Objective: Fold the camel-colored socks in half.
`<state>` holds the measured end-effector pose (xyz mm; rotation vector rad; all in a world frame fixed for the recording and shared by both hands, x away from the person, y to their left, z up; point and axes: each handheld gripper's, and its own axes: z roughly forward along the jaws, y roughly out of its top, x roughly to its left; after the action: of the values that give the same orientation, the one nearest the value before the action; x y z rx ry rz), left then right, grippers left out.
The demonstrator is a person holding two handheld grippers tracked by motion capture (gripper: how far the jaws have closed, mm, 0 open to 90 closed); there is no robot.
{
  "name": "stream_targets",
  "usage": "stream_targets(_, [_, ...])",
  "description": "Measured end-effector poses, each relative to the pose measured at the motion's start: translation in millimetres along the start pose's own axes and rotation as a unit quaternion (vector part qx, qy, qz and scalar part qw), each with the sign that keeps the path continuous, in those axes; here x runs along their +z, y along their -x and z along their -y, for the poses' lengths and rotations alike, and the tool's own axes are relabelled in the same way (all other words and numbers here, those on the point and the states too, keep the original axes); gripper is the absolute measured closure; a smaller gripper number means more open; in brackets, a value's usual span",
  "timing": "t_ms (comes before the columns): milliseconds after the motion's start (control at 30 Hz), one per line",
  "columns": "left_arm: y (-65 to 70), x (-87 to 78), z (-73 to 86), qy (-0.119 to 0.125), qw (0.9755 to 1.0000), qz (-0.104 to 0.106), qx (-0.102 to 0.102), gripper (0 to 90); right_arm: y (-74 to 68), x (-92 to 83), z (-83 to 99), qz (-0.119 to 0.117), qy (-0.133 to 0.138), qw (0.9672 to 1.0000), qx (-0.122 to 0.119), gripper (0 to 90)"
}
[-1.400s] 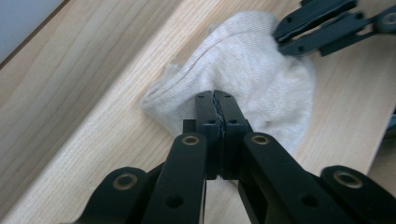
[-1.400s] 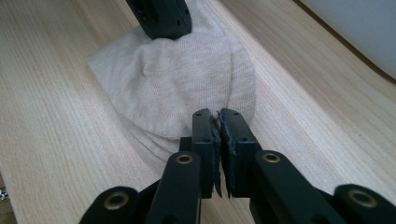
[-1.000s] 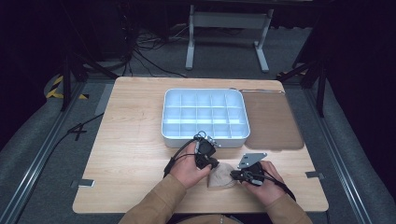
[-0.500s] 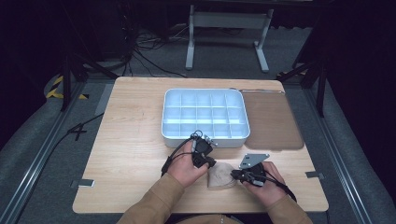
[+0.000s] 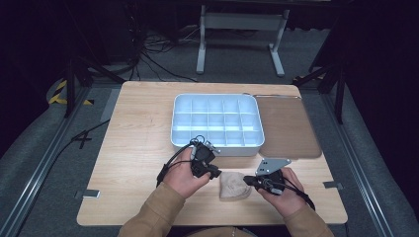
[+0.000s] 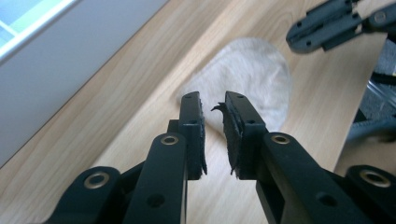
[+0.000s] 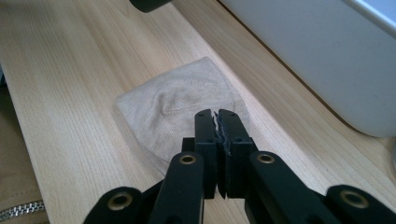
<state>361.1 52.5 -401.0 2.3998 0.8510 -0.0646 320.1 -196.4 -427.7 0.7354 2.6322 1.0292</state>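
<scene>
A beige folded cloth [image 5: 234, 185] lies flat on the wooden table [image 5: 143, 128] near its front edge. My left gripper [image 5: 216, 174] hovers at the cloth's left edge. In the left gripper view its jaws [image 6: 212, 100] have just been opening and stand a little apart with nothing between them, above the cloth [image 6: 254, 79]. My right gripper [image 5: 248, 181] is at the cloth's right side. In the right gripper view it [image 7: 217, 114] is shut, tips over the cloth [image 7: 173, 112], and I see no fabric pinched between the pads.
A pale blue tray [image 5: 217, 147] with several compartments stands just behind both hands; its wall [image 7: 317, 56] runs close by the cloth. A brown mat [image 5: 289, 126] lies to the tray's right. The table's left half is bare wood.
My left hand has lifted slightly and its jaws have parted. The cloth and my right gripper stay where they were.
</scene>
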Motion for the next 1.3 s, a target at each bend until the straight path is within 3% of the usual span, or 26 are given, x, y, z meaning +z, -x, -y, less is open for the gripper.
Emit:
stream_targets(267, [-2.7,-1.5,4.6,-0.018,0.9998,0.001,-0.004,73.4,-4.0,9.0,-5.9,-0.021,0.011,0.9997,0.005,88.0])
stream_targets(733, [-4.8,-1.2,17.5,-0.039,0.9992,-0.011,-0.001,72.2,-2.3,22.3,-14.0,-0.035,0.021,0.9991,0.014,88.4])
stream_targets(933, [-6.0,0.8,21.4,-0.045,0.9989,-0.008,-0.007,71.1,-2.3,29.3,-14.7,-0.038,0.011,0.9991,0.017,88.5])
stream_targets(1300, [-5.4,5.7,22.5,-0.057,0.9983,-0.004,-0.011,70.3,-4.8,45.7,-8.7,-0.042,-0.042,0.9982,0.011,88.9])
